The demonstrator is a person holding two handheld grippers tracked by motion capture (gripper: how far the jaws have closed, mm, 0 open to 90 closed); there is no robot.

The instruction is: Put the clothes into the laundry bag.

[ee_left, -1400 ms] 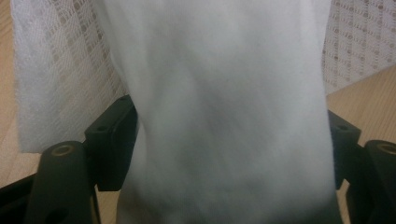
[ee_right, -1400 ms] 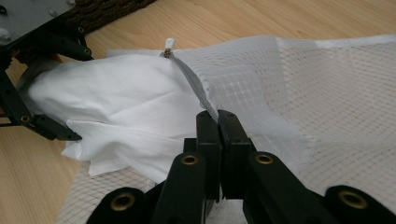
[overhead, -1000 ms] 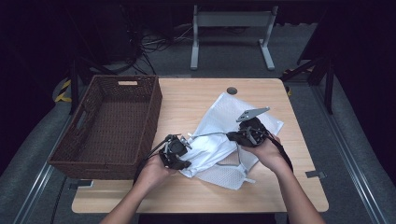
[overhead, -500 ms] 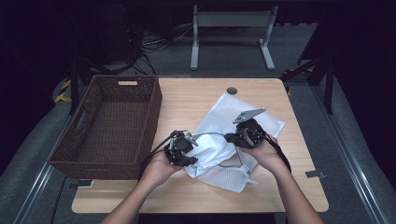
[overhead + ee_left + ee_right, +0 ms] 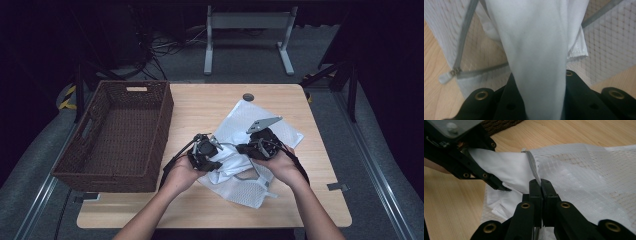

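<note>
Your left gripper [image 5: 214, 150] is clamped on white cloth [image 5: 536, 55] drawn out of the mesh bag [image 5: 280, 131]. Your right gripper [image 5: 540, 182] pinches the bag's grey zipper edge [image 5: 532, 162]. The bag lies mid-table [image 5: 210, 105], right of the wicker basket [image 5: 120, 135].

A light wooden table [image 5: 320, 200] with rounded corners stands on grey carpeted floor [image 5: 380, 150]. At 12 o'clock, beyond its far edge, a pale metal frame [image 5: 248, 30] rests on two feet, with a tangle of dark cables [image 5: 170, 45] at 11 o'clock. Yellow-and-black tape [image 5: 66, 96] marks the floor at 9 o'clock. Metal rails [image 5: 32, 202] run along both long sides. The surroundings are dark; light falls on the tabletop alone.
</note>
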